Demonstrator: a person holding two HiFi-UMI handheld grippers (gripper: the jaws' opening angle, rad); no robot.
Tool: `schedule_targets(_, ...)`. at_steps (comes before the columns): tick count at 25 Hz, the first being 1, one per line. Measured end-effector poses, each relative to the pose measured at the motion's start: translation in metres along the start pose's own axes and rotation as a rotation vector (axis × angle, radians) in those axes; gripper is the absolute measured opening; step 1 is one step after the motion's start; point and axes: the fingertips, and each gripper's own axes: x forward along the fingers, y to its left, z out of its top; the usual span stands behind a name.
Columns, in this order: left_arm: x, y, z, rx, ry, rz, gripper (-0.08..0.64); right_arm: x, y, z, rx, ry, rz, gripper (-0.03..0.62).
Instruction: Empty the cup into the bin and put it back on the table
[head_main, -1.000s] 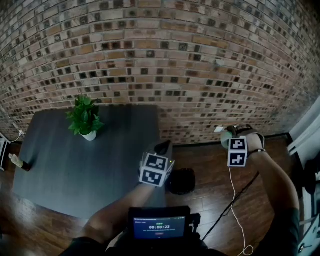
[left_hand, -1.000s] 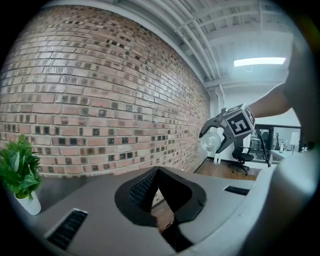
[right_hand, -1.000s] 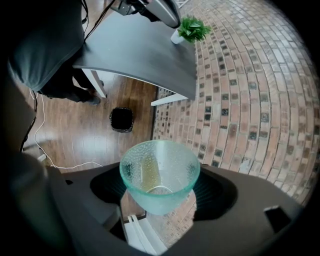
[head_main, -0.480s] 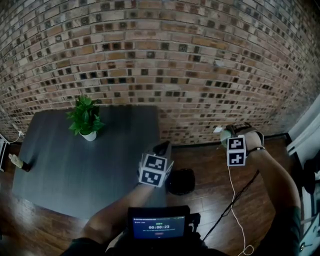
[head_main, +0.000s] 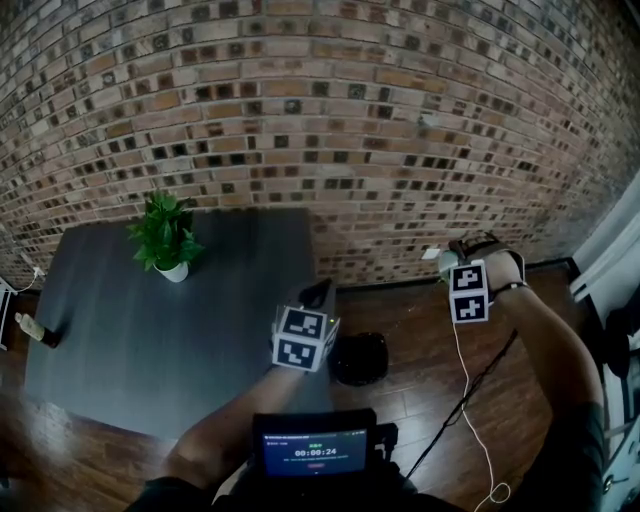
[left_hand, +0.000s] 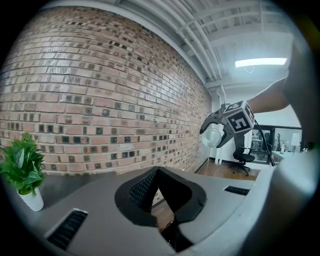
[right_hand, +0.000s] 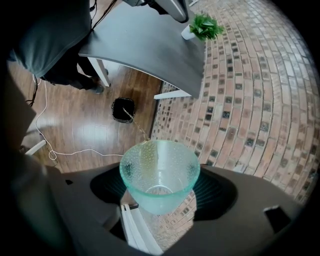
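Pale green dimpled glass, the cup (right_hand: 159, 172) is clamped at its base in the right hand-held gripper (right_hand: 161, 192). It is held well above the black bin (right_hand: 123, 109) on the wood floor, tipped so its long axis and round mouth aim down at the bin. A thin stream (right_hand: 137, 127) runs from its rim toward the bin. Left of the bin, by the dark bench (head_main: 150, 320), the left hand-held gripper (left_hand: 159, 180) is closed and empty.

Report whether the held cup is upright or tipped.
Tipped: the pale green dimpled glass cup opens toward the floor, and a thin stream runs from its rim toward the black bin.
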Motion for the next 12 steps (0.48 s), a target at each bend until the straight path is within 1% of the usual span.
schedule_targets(12,-0.0012,-0.0006,-0.0028,0.001,0.002,0.007,0.002,0.0024,-0.0026,-0.0016,-0.005,0.007,-0.004,0.391)
